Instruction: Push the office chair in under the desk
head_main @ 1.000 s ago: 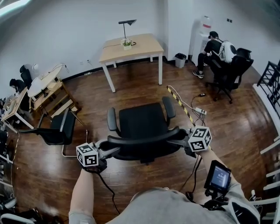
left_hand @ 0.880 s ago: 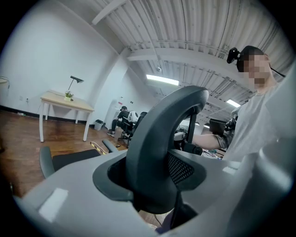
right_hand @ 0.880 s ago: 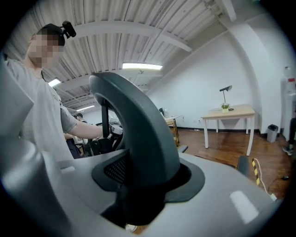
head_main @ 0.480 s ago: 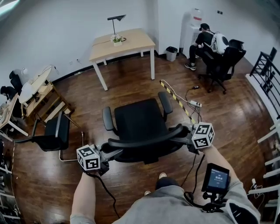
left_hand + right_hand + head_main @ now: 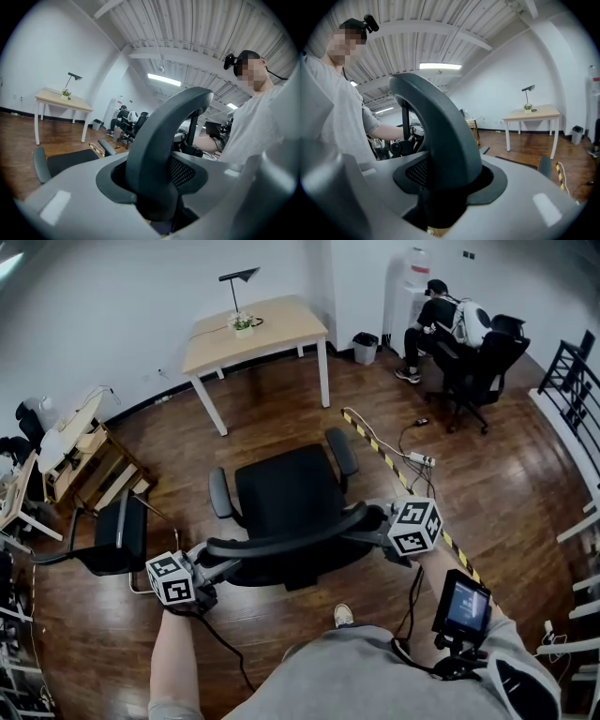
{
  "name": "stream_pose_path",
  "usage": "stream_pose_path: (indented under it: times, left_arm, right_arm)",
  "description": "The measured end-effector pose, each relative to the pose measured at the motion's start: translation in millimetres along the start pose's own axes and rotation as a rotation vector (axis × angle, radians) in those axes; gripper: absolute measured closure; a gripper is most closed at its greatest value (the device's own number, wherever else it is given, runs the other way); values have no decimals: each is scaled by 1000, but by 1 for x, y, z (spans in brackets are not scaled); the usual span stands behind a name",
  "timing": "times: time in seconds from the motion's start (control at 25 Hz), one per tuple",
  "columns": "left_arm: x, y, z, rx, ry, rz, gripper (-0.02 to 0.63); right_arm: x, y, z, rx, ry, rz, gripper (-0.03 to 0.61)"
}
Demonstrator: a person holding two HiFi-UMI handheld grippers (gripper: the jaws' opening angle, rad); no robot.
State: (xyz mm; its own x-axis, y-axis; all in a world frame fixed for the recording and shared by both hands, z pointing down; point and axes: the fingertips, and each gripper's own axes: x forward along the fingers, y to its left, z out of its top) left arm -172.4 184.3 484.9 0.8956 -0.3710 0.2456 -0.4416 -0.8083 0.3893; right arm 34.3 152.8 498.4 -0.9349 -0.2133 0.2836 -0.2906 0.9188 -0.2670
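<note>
A black office chair (image 5: 286,498) stands on the wood floor and faces a light wooden desk (image 5: 253,329) at the far wall. Its curved backrest rim (image 5: 281,542) runs between my two grippers. My left gripper (image 5: 217,565) is shut on the rim's left end; the left gripper view has the rim (image 5: 159,140) filling the gap between the jaws (image 5: 154,187). On the right end of the rim my right gripper (image 5: 375,526) is shut as well, with the backrest (image 5: 440,140) clamped between its jaws (image 5: 440,187).
A second black chair (image 5: 117,535) stands close on the left, beside a wooden cart (image 5: 80,451). A yellow-black cable cover (image 5: 394,470) and a power strip (image 5: 419,458) lie on the floor to the right. A seated person (image 5: 441,320), a bin (image 5: 366,345) and a railing (image 5: 572,390) are at the back right.
The chair and both grippers have rolled forward towards the desk; the side chair and the floor cable have slid back in the view. A foot has come into view below the chair.
</note>
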Motion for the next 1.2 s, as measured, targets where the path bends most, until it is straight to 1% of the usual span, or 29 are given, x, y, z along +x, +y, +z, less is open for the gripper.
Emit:
stream_pose_path:
  times: [0.2,0.44,0.64,0.84,1.08,1.2]
  left_arm:
    - [2,33,21,-27,-18,10,431]
    - [12,59,39,-45,-26,14,434]
    - [20,86,58,-30,-27,3,442]
    - [29,98,70,9,-31,-30,454]
    - [30,147,84,15,-45,-53,462]
    - [31,176,98,19,-49,-69,462]
  right_arm:
    - [18,-29,20,3,5,11,364]
    - [29,-59,35,12,12,31,364]
    - [43,-87,48,18,15,33,364]
    - [47,-104,54,13,4,21,364]
    - [77,-140,64,28,12,5,365]
    - [93,-162,75,32,14,-12,365]
